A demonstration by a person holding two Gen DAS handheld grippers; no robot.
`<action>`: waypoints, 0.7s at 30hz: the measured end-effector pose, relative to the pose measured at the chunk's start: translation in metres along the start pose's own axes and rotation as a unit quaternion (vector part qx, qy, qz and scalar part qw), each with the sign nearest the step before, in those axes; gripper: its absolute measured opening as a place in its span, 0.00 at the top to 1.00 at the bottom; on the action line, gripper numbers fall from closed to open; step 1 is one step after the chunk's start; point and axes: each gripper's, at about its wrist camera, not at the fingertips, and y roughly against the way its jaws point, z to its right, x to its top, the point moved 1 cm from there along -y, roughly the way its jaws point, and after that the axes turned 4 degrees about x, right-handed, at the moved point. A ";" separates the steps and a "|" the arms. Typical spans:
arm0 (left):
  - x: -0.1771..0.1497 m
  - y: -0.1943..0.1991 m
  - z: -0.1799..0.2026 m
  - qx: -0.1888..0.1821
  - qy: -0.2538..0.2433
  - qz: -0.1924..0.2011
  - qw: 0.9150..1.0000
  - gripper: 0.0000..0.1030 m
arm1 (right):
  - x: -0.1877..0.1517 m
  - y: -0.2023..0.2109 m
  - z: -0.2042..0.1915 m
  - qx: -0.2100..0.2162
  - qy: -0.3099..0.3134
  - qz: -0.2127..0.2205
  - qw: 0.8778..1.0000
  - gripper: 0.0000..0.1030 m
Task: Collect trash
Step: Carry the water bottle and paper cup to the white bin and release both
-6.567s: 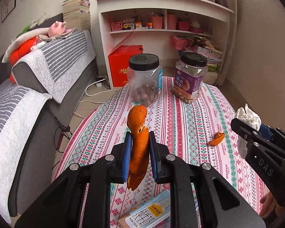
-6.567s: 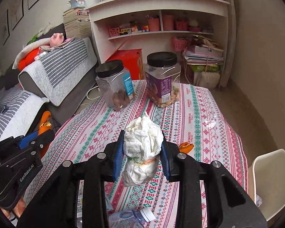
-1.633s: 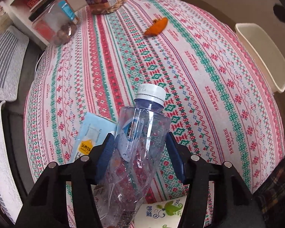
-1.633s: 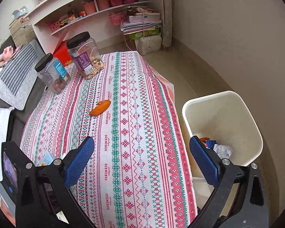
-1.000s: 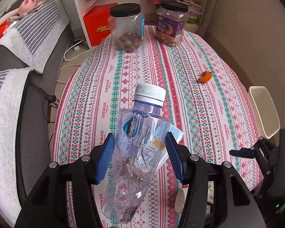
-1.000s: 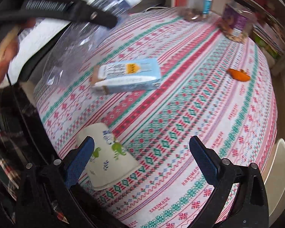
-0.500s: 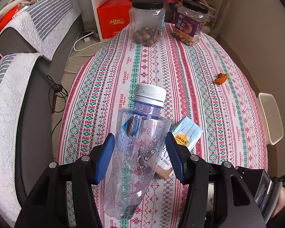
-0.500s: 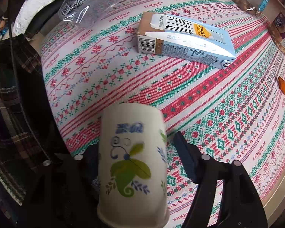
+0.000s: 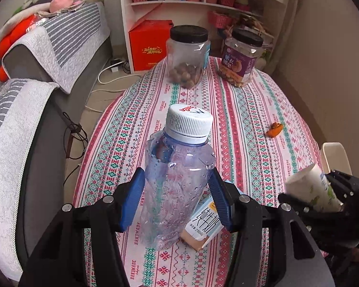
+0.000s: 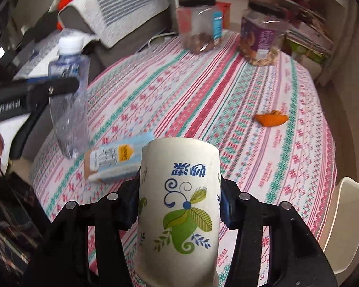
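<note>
My left gripper (image 9: 176, 197) is shut on a clear plastic bottle (image 9: 177, 191) with a white cap, held upright above the table's near end. The right gripper (image 10: 179, 205) is shut on a white paper cup (image 10: 179, 201) printed with green leaves, lifted off the cloth. That cup (image 9: 308, 189) also shows at the right edge of the left wrist view. A light blue milk carton (image 10: 114, 162) lies on its side on the tablecloth, between and below both grippers. A piece of orange peel (image 10: 271, 119) lies toward the table's right side. A cream trash bin (image 10: 347, 212) stands off the right edge.
Two black-lidded snack jars (image 9: 187, 56) (image 9: 243, 57) stand at the table's far end. A grey sofa with striped covers (image 9: 47, 55) runs along the left. A white shelf unit (image 9: 203, 2) and a red box (image 9: 150, 45) stand behind the table.
The right gripper shut on the paper cup that lay on the table and lifted it. The left gripper kept the bottle and only tilted a little.
</note>
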 end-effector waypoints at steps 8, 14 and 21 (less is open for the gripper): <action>0.008 0.005 0.010 -0.023 0.019 0.036 0.999 0.47 | 0.026 0.014 0.041 -0.006 -0.083 0.088 0.993 0.51; 0.013 0.003 0.022 -0.037 0.031 0.048 0.998 0.47 | 0.028 0.018 0.046 -0.012 -0.094 0.114 0.989 0.51; 0.021 -0.002 0.039 -0.039 0.036 0.056 0.997 0.47 | 0.025 0.025 0.058 -0.025 -0.102 0.117 0.988 0.51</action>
